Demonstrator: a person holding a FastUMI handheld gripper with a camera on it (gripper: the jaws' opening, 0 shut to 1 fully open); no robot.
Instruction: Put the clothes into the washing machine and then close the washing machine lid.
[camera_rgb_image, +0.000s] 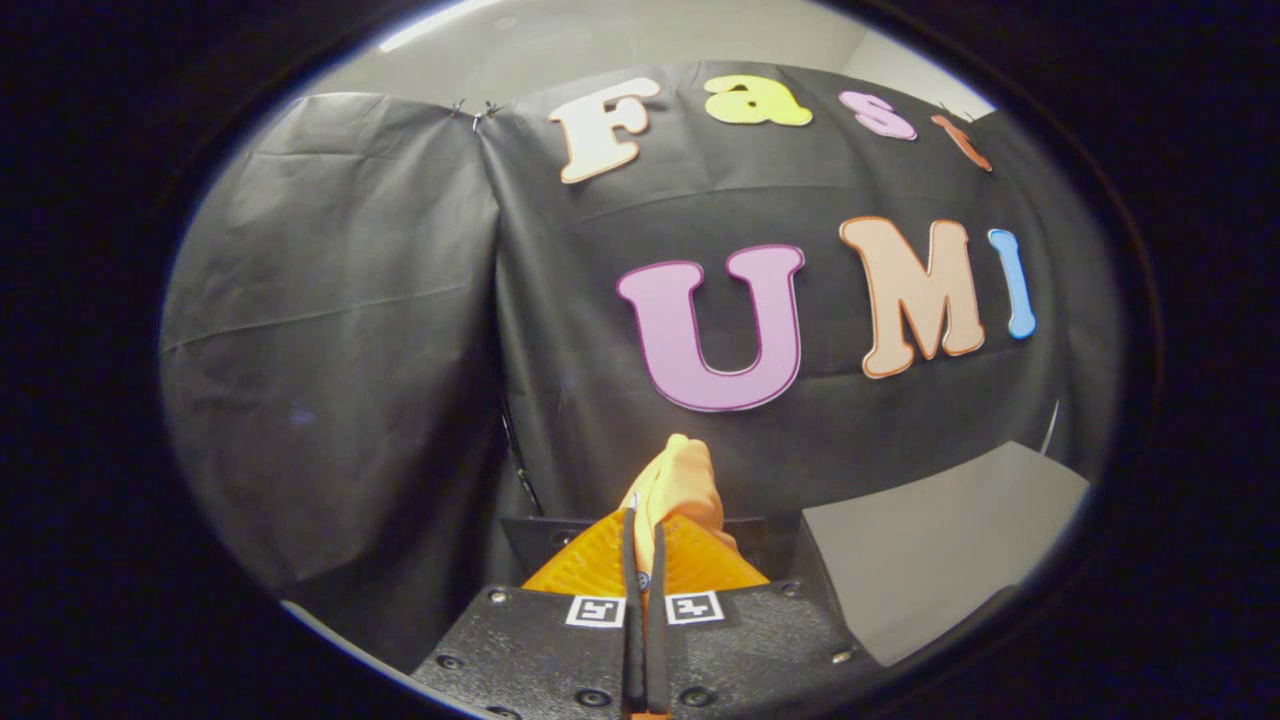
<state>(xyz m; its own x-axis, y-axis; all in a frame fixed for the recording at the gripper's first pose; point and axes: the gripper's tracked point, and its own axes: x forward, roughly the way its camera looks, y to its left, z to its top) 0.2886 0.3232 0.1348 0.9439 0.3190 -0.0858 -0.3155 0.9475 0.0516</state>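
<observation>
My gripper (644, 520) is shut on an orange piece of clothing (680, 480), which bunches up and sticks out just past the fingertips. The two orange fingers (590, 562) press together with the cloth pinched between them. The gripper is held up in the air, facing the black cloth wall. Beyond the fingers to the right lies a light grey flat surface (940, 550), possibly the top of the washing machine; I cannot tell if its lid is open.
Black cloth walls (330, 330) enclose the booth on the left and straight ahead. A dark boxy edge (540, 535) shows just behind the fingers, low against the wall.
</observation>
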